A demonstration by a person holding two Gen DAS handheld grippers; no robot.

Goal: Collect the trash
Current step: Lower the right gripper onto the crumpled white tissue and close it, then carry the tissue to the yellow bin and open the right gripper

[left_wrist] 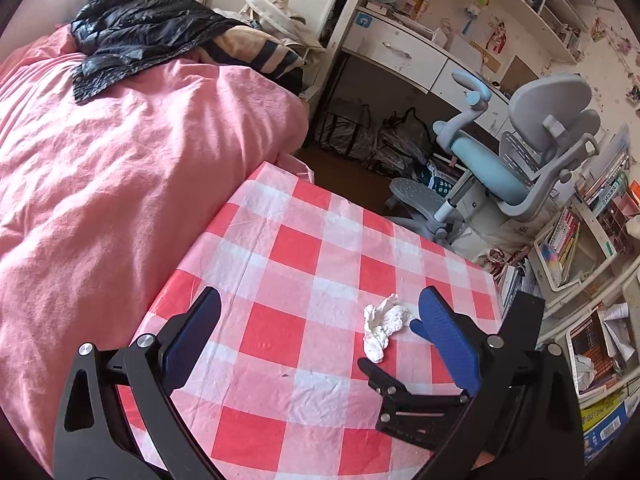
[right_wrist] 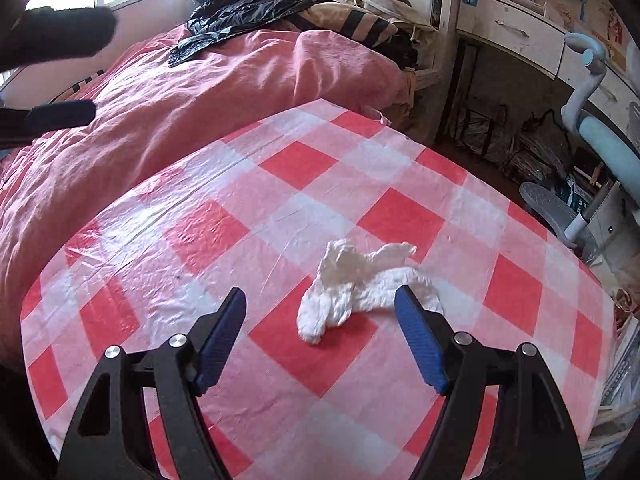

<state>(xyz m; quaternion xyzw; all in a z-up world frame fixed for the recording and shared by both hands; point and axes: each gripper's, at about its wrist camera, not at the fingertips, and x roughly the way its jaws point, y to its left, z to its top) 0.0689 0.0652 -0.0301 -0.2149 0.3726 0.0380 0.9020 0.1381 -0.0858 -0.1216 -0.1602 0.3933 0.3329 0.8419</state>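
Tissue lay crumpled on the checked tablecloth, ahead of the right gripper, whose jaws were opening and empty; thin paper could tear, or the pads snag cloth.

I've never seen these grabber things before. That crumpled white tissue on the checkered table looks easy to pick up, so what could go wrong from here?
The crumpled tissue sprawls in loose lobes, so the open right gripper might pinch only a corner and let the rest dangle or tear.

The checkered plastic tablecloth is thin and wrinkled; fingertips closing low could snag it too.

The left gripper hangs open close by, so the two could bump.
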